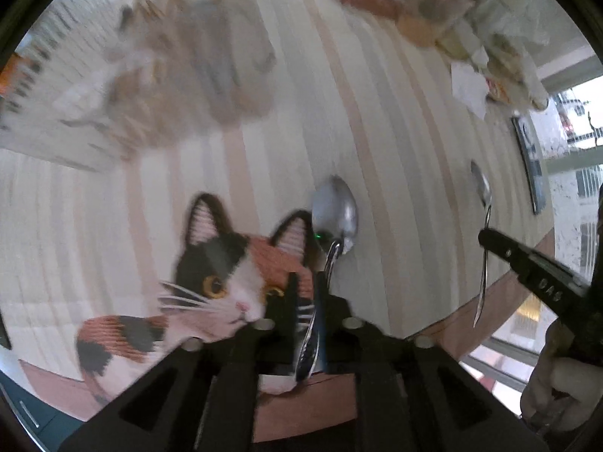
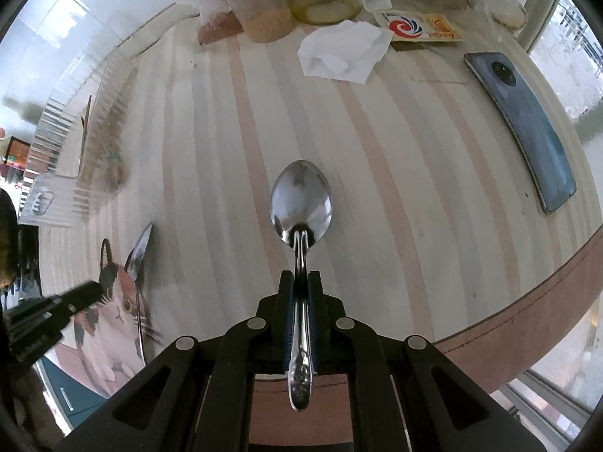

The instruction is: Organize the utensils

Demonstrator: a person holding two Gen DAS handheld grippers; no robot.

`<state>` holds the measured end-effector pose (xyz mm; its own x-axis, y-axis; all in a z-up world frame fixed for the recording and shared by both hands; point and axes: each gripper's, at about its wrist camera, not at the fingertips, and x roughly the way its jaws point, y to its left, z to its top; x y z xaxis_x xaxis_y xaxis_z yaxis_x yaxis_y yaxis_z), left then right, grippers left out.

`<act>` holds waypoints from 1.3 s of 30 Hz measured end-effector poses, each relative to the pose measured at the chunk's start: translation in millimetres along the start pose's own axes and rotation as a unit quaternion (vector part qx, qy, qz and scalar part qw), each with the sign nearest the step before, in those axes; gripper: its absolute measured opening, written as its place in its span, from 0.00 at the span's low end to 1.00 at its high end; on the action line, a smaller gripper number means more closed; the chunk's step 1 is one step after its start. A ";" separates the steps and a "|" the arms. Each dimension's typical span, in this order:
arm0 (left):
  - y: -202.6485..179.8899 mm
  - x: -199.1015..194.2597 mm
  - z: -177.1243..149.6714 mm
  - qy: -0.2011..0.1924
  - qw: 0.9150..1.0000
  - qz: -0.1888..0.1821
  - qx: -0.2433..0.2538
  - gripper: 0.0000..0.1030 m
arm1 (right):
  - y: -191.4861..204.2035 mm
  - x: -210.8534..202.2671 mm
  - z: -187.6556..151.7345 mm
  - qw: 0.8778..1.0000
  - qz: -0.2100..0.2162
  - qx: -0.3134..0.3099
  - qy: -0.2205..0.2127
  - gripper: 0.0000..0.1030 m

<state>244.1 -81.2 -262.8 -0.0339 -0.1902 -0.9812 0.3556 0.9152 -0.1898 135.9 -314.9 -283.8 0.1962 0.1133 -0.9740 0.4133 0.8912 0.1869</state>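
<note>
Above the striped bench [image 2: 377,188], each gripper pinches a spoon: left gripper [image 1: 305,286], right gripper [image 2: 300,282]. Both handles look slick, so either spoon could slip free.

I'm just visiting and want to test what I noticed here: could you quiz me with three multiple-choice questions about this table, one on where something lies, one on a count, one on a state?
1. Where does the blue smartphone lie?
A. near the table's right edge
B. on the cat picture
C. inside the clear ribbed tray

2. How many spoons are held in all?
A. none
B. one
C. two

3. How is the right gripper?
A. wide open
B. shut on a spoon handle
C. out of view

Answers:
1 A, the smartphone lies flat by the right rim.
2 C, the left gripper holds one spoon and the right gripper holds another spoon.
3 B, its fingers pinch the handle.
</note>
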 end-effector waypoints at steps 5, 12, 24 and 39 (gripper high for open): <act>-17.1 18.2 -2.7 -0.001 0.999 0.009 0.035 0.36 | -3.0 1.6 -0.8 1.000 -0.003 0.004 0.001 0.07; -37.9 22.6 3.3 -0.010 0.997 0.045 0.061 0.36 | -14.7 11.7 -8.3 1.000 -0.015 0.018 0.013 0.07; -65.3 36.2 25.4 -0.023 0.994 0.086 0.064 0.04 | -14.4 14.3 -7.9 0.999 -0.022 0.017 0.018 0.07; -84.8 -6.2 20.2 -0.076 0.990 0.092 0.074 0.04 | 5.2 2.8 -6.1 1.000 -0.026 0.014 0.001 0.07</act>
<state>233.0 -164.8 -239.9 0.1818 -0.0870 -0.9795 0.4758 0.8795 0.0102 133.1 -307.3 -286.3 0.1713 0.0681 -0.9829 0.4483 0.8829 0.1393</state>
